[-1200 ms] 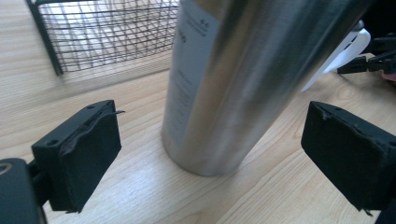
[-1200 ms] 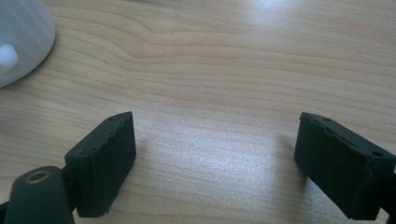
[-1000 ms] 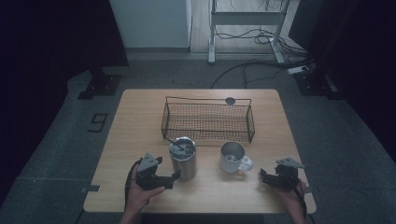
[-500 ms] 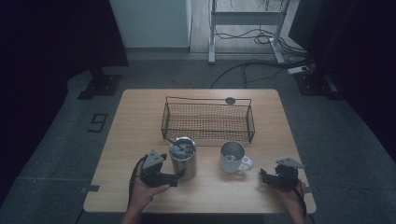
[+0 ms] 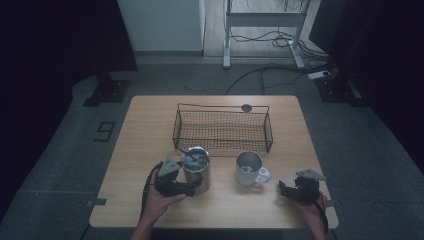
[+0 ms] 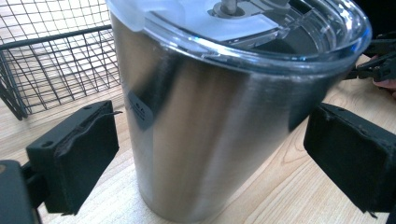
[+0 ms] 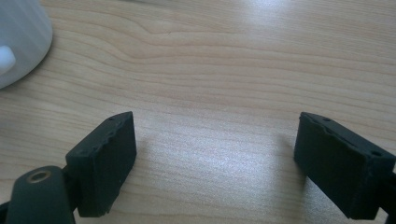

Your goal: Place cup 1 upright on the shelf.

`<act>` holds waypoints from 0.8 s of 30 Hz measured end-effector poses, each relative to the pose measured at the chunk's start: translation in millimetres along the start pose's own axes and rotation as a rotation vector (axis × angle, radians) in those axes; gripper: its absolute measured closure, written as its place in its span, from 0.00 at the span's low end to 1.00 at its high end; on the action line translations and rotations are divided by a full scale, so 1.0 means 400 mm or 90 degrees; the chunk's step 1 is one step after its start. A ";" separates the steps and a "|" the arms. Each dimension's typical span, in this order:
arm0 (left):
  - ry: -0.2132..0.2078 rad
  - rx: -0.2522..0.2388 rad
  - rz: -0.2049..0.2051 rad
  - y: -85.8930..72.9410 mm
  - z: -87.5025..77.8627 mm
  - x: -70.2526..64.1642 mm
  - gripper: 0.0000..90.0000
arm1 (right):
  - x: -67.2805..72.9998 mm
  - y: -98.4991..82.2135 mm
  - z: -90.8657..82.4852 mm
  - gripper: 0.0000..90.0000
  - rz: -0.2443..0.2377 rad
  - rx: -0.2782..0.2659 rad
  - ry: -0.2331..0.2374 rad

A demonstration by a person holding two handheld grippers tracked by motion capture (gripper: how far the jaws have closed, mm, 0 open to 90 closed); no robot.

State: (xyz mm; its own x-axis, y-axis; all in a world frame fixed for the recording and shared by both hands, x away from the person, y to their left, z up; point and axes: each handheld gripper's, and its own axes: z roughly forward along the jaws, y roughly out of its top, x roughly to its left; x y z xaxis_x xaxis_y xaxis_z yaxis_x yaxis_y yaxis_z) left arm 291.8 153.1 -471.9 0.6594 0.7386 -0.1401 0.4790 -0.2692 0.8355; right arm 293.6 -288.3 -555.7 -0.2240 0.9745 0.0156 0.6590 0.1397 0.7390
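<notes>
Tumbler (image 5: 197, 169) stands upright near the tabletop's (image 5: 145, 130) front edge, just before the wire basket (image 5: 222, 130); my left gripper (image 6: 205, 154) straddles it, jaws having just widened, pads clear of its sides, while the right gripper (image 7: 219, 163) idles open, empty, far right

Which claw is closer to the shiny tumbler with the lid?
Left. The left claw has the tumbler between its jaws, not squeezing; the right claw sits past the mug.
</notes>
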 end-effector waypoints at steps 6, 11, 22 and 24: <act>0.004 0.007 0.001 0.004 0.011 0.001 0.03 | 0.000 0.000 0.000 0.14 0.000 0.000 0.000; 0.004 0.009 0.005 0.011 0.018 0.000 0.02 | 0.000 0.000 0.000 0.14 0.000 0.001 -0.001; 0.012 0.014 0.006 0.025 0.041 -0.008 0.02 | 0.000 0.000 0.000 0.14 0.000 0.000 0.000; 0.014 0.014 0.006 0.027 0.044 -0.008 0.02 | 0.000 0.000 0.000 0.14 0.000 0.001 -0.001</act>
State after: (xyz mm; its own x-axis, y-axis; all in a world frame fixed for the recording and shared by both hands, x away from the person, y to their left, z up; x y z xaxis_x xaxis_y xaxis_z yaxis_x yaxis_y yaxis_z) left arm 305.3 136.9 -471.8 0.6516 0.7489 -0.1208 0.4856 -0.2894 0.8249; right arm 293.5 -288.4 -555.6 -0.2236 0.9746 0.0145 0.6598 0.1404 0.7382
